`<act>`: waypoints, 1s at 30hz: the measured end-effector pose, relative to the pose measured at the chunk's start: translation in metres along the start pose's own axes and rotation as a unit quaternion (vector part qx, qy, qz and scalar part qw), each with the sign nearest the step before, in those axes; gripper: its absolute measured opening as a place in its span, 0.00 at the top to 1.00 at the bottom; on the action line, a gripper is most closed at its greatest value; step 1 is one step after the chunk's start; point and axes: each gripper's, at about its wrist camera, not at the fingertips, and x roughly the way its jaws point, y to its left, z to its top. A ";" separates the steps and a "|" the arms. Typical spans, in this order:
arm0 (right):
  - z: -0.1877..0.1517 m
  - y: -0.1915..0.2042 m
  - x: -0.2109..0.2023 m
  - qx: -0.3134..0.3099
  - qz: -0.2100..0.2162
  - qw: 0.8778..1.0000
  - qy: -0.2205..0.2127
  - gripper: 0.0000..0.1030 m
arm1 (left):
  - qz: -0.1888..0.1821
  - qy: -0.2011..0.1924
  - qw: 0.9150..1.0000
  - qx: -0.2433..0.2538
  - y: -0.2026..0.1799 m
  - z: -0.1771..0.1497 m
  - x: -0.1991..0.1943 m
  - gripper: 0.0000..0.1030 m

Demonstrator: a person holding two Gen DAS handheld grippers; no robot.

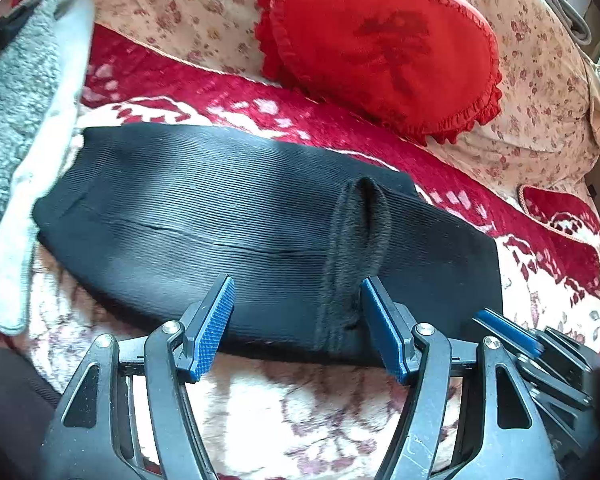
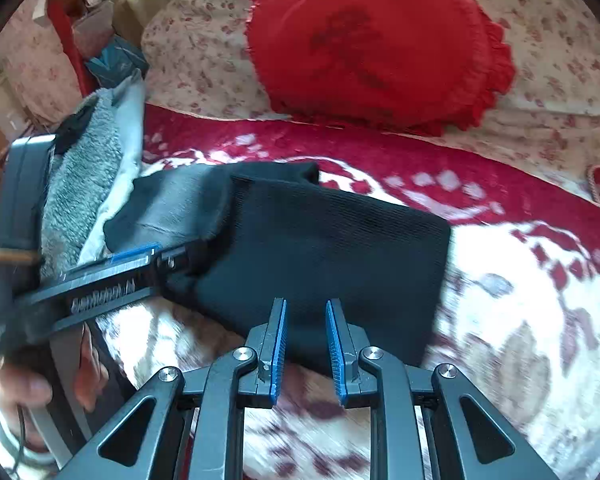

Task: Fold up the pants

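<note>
The black ribbed pants (image 1: 220,216) lie folded into a long flat band on the red and white patterned blanket (image 1: 300,408). A fuzzy inner edge (image 1: 360,232) stands turned up near their right end. My left gripper (image 1: 297,281) hovers open over the near edge of the pants, with its right pad beside that fuzzy edge and nothing pinched. The right gripper (image 1: 504,328) shows at the lower right of the left wrist view. In the right wrist view the pants (image 2: 320,248) lie just ahead of my right gripper (image 2: 306,304), whose jaws stand narrowly apart and empty. The left gripper (image 2: 172,260) sits at the pants' left end.
A red heart-shaped ruffled cushion (image 1: 380,44) leans on the floral sheet (image 1: 180,12) behind the pants. A grey fluffy garment (image 1: 16,96) and a white cloth (image 1: 40,168) lie at the left. A small red cushion (image 1: 560,216) sits at the right. A hand (image 2: 20,384) holds the left gripper.
</note>
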 end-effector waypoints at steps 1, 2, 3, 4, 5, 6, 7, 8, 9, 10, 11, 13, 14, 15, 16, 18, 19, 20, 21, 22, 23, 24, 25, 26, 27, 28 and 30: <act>0.002 0.003 0.006 0.000 0.001 1.000 0.001 0.82 | 0.006 -0.006 1.000 0.000 0.002 -0.001 -0.003 0.36; 0.003 0.007 0.016 -0.002 0.005 1.000 0.006 0.82 | 0.011 -0.011 1.000 0.000 0.004 -0.002 -0.004 0.36; 0.002 0.010 0.023 -0.002 0.004 1.000 0.010 0.82 | 0.016 -0.016 1.000 0.000 0.007 -0.002 -0.006 0.36; 0.002 0.010 0.029 -0.003 -0.001 1.000 0.015 0.82 | 0.019 -0.021 1.000 0.000 0.009 -0.002 -0.008 0.36; 0.001 0.011 0.032 -0.001 -0.004 1.000 0.015 0.82 | 0.023 -0.026 0.999 0.001 0.011 -0.003 -0.010 0.36; 0.001 0.010 0.029 0.007 -0.002 1.000 0.008 0.82 | 0.028 -0.028 0.999 0.002 0.013 -0.004 -0.010 0.36; 0.003 0.009 0.026 0.014 0.006 1.000 0.007 0.82 | 0.031 -0.030 0.999 0.003 0.014 -0.004 -0.011 0.36; 0.004 0.008 0.025 0.018 0.013 1.000 0.008 0.81 | 0.033 -0.033 0.999 0.003 0.016 -0.004 -0.011 0.36; 0.006 0.009 0.023 0.019 0.022 1.000 0.008 0.81 | 0.035 -0.036 0.999 0.002 0.018 -0.004 -0.012 0.36; 0.007 0.010 0.022 0.016 0.021 1.000 0.008 0.81 | 0.038 -0.041 0.998 0.003 0.019 -0.004 -0.012 0.36; 0.010 0.012 0.019 0.008 0.015 1.000 0.004 0.81 | 0.042 -0.044 0.998 0.004 0.019 -0.005 -0.013 0.36; 0.012 0.015 0.016 0.007 0.015 1.000 -0.005 0.81 | 0.047 -0.045 0.998 0.007 0.020 -0.007 -0.013 0.36; 0.013 0.015 0.016 0.013 0.022 1.000 -0.007 0.81 | 0.049 -0.044 0.998 0.010 0.021 -0.008 -0.012 0.36; 0.015 0.015 0.017 0.016 0.027 0.999 -0.007 0.81 | 0.051 -0.043 0.998 0.011 0.022 -0.008 -0.013 0.36; 0.016 0.017 0.018 0.018 0.030 0.999 -0.006 0.81 | 0.055 -0.043 0.998 0.013 0.023 -0.009 -0.013 0.36; 0.020 0.022 0.022 0.013 0.028 1.000 -0.002 0.81 | 0.062 -0.047 0.997 0.015 0.027 -0.009 -0.015 0.36; 0.021 0.024 0.023 0.011 0.029 1.000 -0.002 0.81 | 0.066 -0.052 0.996 0.015 0.030 -0.009 -0.017 0.36; 0.023 0.026 0.025 0.009 0.033 0.999 -0.004 0.81 | 0.070 -0.056 0.996 0.014 0.032 -0.009 -0.018 0.36; 0.025 0.028 0.026 0.009 0.035 0.999 -0.004 0.81 | 0.073 -0.059 0.995 0.012 0.036 -0.009 -0.020 0.36; 0.027 0.031 0.029 0.008 0.037 0.999 -0.003 0.81 | 0.076 -0.061 0.995 0.010 0.039 -0.009 -0.021 0.36; 0.028 0.034 0.031 0.005 0.038 0.999 -0.002 0.81 | 0.077 -0.062 0.995 0.007 0.042 -0.009 -0.021 0.36; 0.030 0.036 0.034 0.003 0.038 0.999 -0.001 0.81 | 0.079 -0.061 0.995 0.003 0.046 -0.009 -0.021 0.36; 0.032 0.039 0.037 0.000 0.039 0.999 0.002 0.81 | 0.081 -0.061 0.995 -0.001 0.048 -0.009 -0.021 0.36; 0.032 0.041 0.039 -0.001 0.039 0.999 0.004 0.81 | 0.081 -0.059 0.995 -0.006 0.051 -0.009 -0.020 0.36; 0.033 0.043 0.041 -0.003 0.041 0.999 0.005 0.81 | 0.080 -0.057 0.995 -0.008 0.053 -0.010 -0.020 0.36; 0.034 0.045 0.044 -0.005 0.043 0.999 0.005 0.81 | 0.080 -0.055 0.995 -0.011 0.055 -0.010 -0.019 0.36; 0.037 0.049 0.050 -0.007 0.046 0.999 0.007 0.81 | 0.082 -0.054 0.995 -0.014 0.058 -0.010 -0.018 0.36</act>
